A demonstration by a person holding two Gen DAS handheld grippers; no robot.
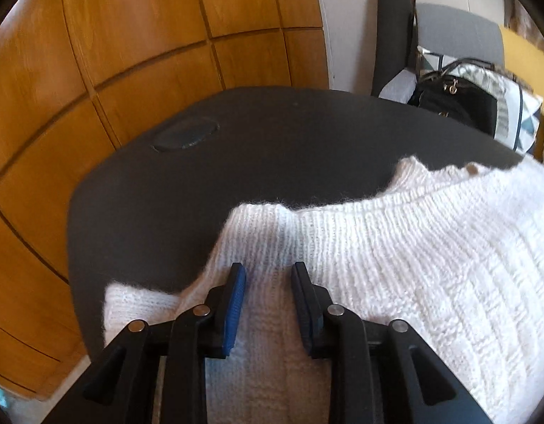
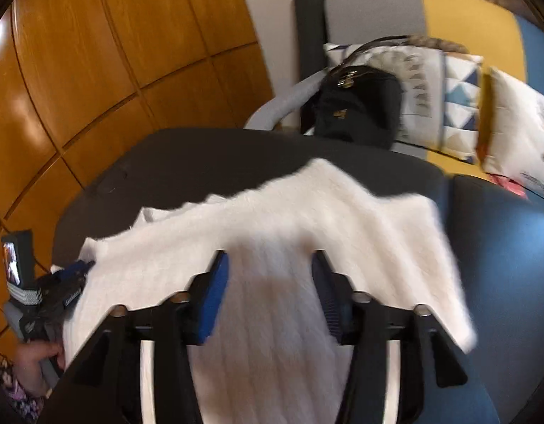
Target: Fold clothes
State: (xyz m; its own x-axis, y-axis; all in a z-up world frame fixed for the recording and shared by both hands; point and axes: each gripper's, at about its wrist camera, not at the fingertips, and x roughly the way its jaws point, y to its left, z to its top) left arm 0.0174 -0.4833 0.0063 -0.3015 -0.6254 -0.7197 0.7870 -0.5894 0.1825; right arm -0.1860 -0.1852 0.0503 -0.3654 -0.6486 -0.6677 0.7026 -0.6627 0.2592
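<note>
Nearest in the left wrist view: left gripper (image 1: 268,272) is held w/ blue pads apart, a ridge of white knit sweater (image 1: 395,247) seen between them – not pinched as far as can be judged. Same on the other side: right gripper (image 2: 268,261) is spread wider, sweater (image 2: 289,219) lying under and between the fingers; contact can't be told, right view is blurred.

Sweater is spread flat-ish on the dark table (image 1: 201,162), long axis running left-right across both views. Its left end sits just beside the left gripper; its right end hangs toward the table edge by the blue seat (image 2: 501,247), nearer the right gripper. So each end is covered by its own tool, fabric directly ahead & below.

Whether it's partly folded can't be settled – layers are seen at the left end.

Further back: black bag (image 2: 356,106), cushions (image 2: 448,99), wood panels (image 1: 113,53)
</note>
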